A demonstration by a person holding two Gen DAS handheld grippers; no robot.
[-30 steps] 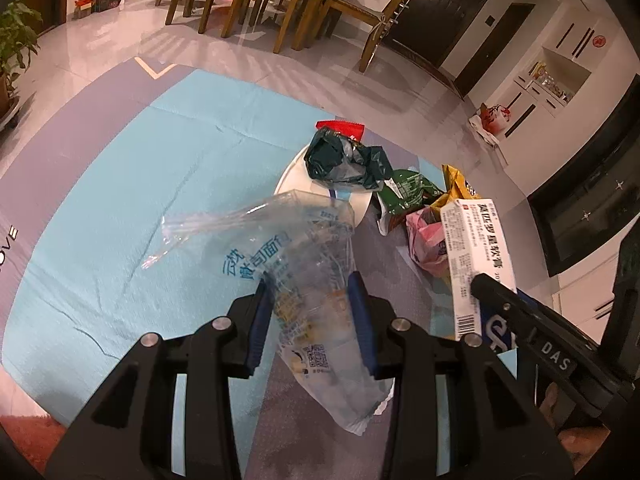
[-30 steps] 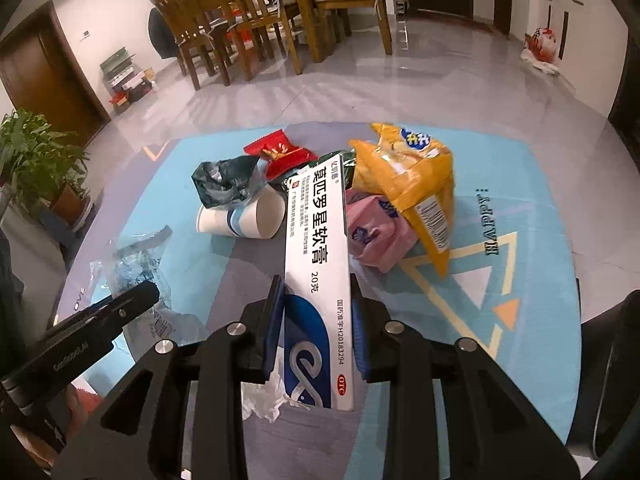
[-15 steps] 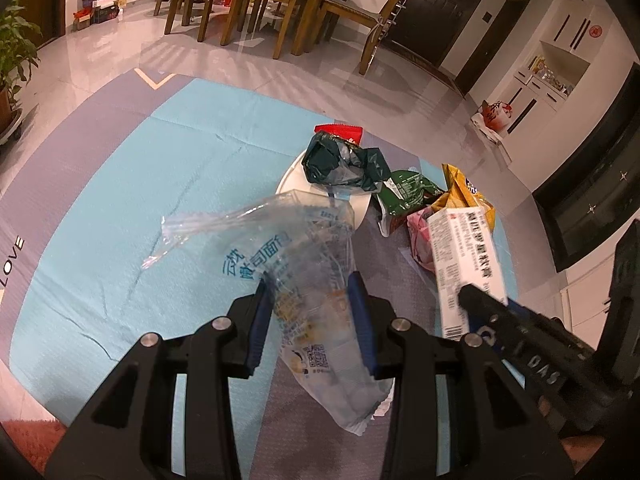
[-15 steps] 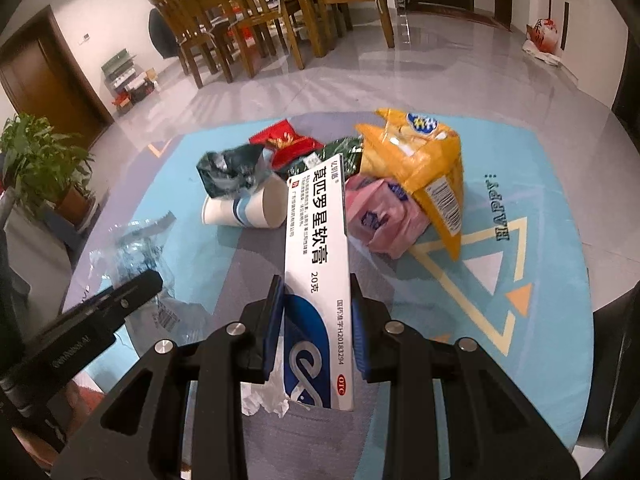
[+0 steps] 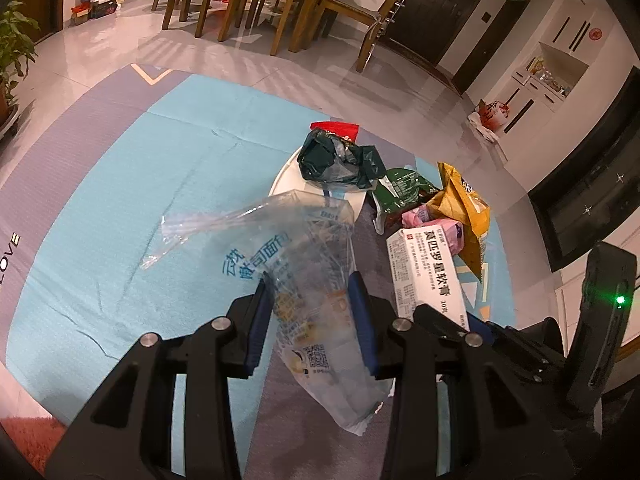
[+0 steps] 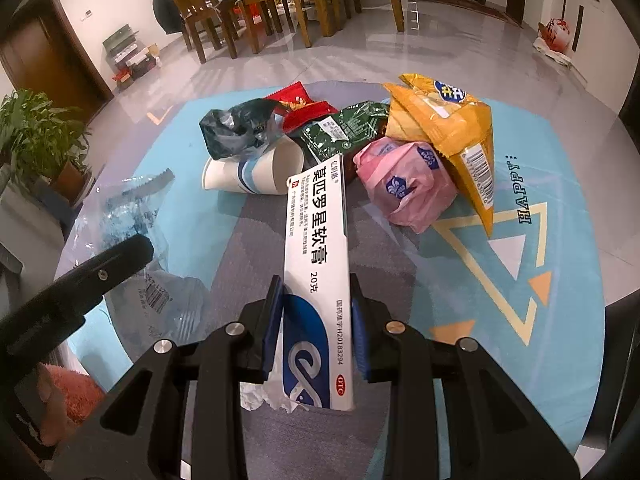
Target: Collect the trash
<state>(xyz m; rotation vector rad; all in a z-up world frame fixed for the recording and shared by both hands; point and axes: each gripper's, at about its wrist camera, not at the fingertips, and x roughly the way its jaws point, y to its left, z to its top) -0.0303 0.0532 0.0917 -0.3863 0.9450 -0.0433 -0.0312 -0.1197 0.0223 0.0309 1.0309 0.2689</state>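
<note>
The white ointment box [image 6: 316, 280] sits clamped between the right gripper's [image 6: 316, 324] blue pads, its long end pointing out at the heap, and a scrap of crumpled white paper [image 6: 260, 394] hangs under its near end. The left gripper [image 5: 312, 316] is likewise clenched on a clear plastic bag [image 5: 296, 264], which droops below the jaws and fans out in front of them.

The rest of the trash lies piled on the blue mat [image 6: 520, 280] just ahead: a tipped paper cup [image 6: 256, 172] with a dark crumpled bag [image 6: 236, 128] on it, a red wrapper [image 6: 300, 106], a green packet [image 6: 344, 132], a pink wrapper [image 6: 404, 184] and a yellow snack bag [image 6: 448, 128] leaning on the pink one.

From where I stand, the box looks bound for that pile. To do it well I'd bring it in low and let its far end settle in the gap between the cup and the pink wrapper before the jaws let go, so it doesn't tip off or shove the cup rolling. The box is stiff and light; a gentle release should do. The bag is the trickier piece: limp, slippery, likely to drift, so it wants laying onto the heap, not dropping. No bin shows in either view.
</note>
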